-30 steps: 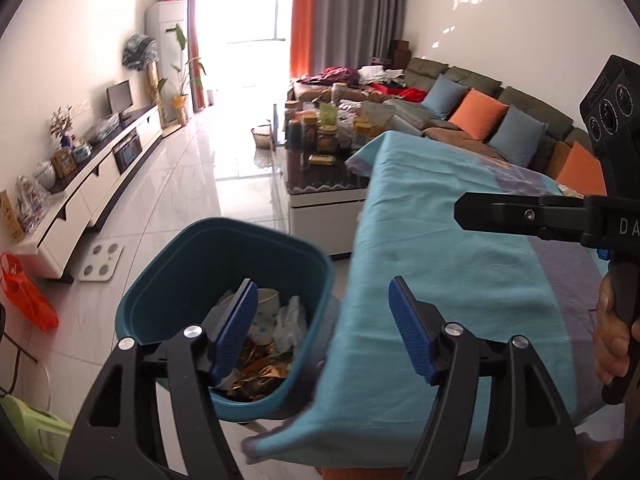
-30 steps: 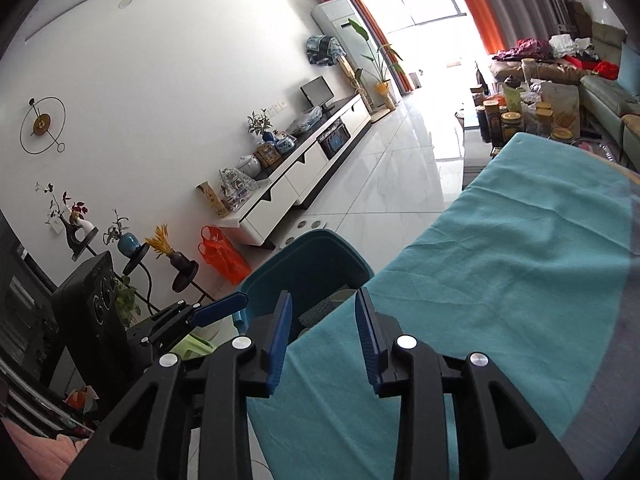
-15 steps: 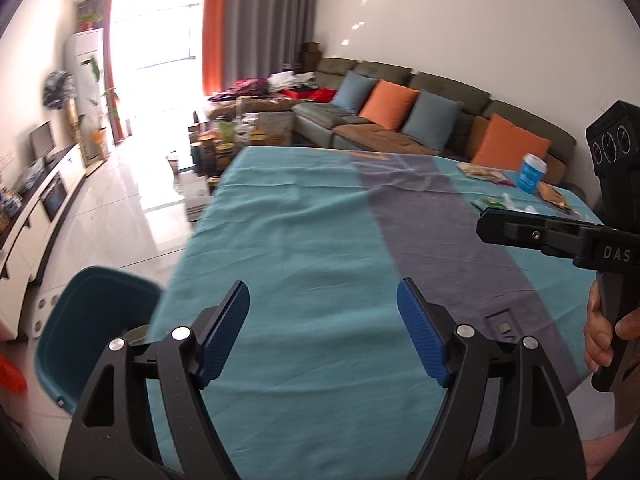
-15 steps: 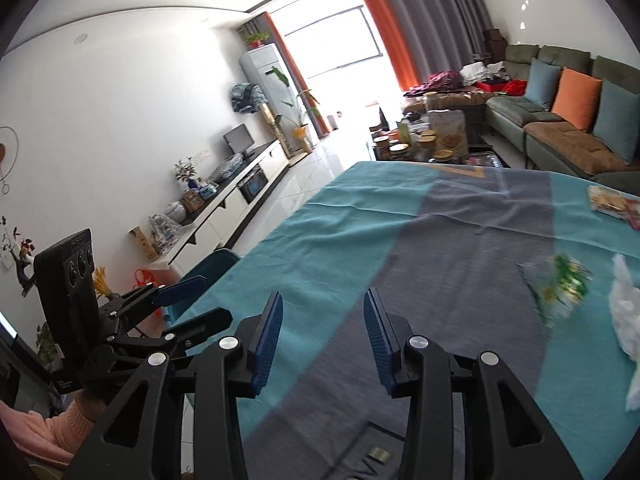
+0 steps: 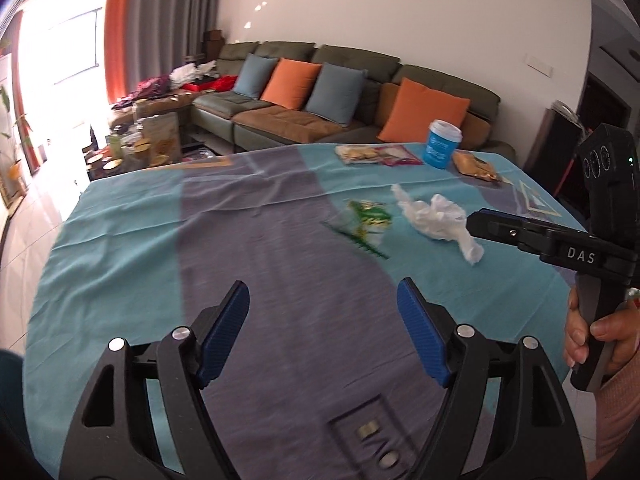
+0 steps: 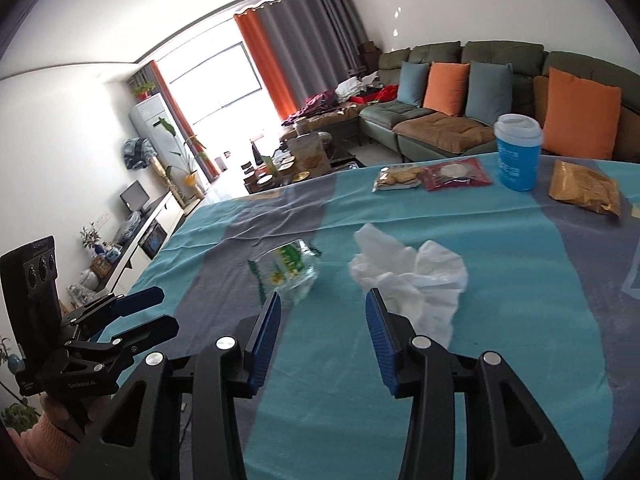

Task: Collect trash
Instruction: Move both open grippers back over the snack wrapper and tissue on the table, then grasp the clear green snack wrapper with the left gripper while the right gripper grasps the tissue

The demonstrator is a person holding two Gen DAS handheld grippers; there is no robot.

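A crumpled white tissue (image 6: 408,276) lies on the teal tablecloth (image 6: 500,320), just beyond my right gripper (image 6: 322,304), which is open and empty above the cloth. A clear wrapper with green print (image 6: 290,270) lies left of the tissue. In the left wrist view the tissue (image 5: 436,218) and the wrapper (image 5: 366,220) lie far ahead to the right. My left gripper (image 5: 322,300) is open and empty over the grey stripe of the cloth. The right gripper (image 5: 532,236) shows there at the right edge.
At the table's far side stand a blue cup (image 6: 518,154), a biscuit pack (image 6: 398,178), a red pack (image 6: 456,172) and an orange-brown bag (image 6: 584,192). A sofa with cushions (image 6: 480,92) is behind. The bin's rim (image 5: 8,400) shows at lower left.
Both grippers swung from the bin at the table's left end to face the table top. The trash items came into view. The right gripper's jaws opened wider.
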